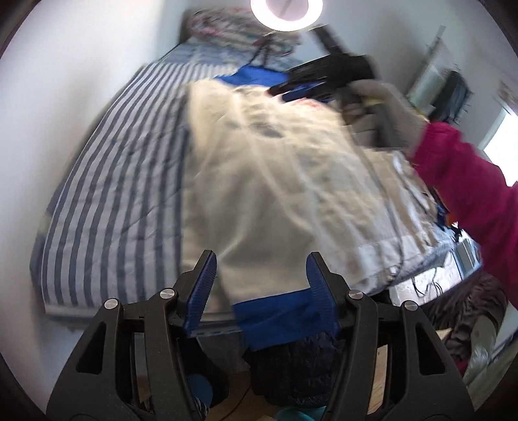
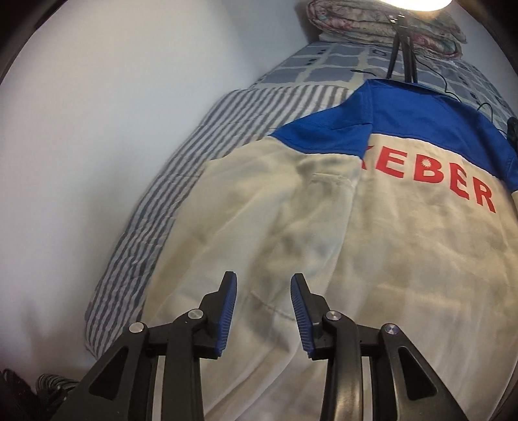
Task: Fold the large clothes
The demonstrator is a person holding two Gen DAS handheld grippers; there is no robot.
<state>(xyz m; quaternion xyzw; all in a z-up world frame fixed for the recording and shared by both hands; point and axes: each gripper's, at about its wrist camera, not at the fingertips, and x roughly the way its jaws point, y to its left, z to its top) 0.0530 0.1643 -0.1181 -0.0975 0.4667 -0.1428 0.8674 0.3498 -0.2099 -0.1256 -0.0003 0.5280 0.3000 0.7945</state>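
A large cream sweatshirt [image 2: 372,259] with blue shoulders and red letters lies flat on a striped bed [image 2: 181,181]. In the left wrist view the sweatshirt [image 1: 275,194] is blurred, with its blue hem [image 1: 278,317] at the bed's near edge. My left gripper [image 1: 262,259] is open and empty, above the hem. My right gripper [image 2: 263,280] is open and empty, just above the cream body; it also shows in the left wrist view [image 1: 285,87], held by a gloved hand over the blue shoulder part.
A folded quilt [image 2: 382,22] and a small tripod [image 2: 403,42] with a cable sit at the head of the bed. A white wall [image 2: 97,129] runs along the bed's left side. Dark clothes [image 1: 466,317] and clutter lie to the bed's right.
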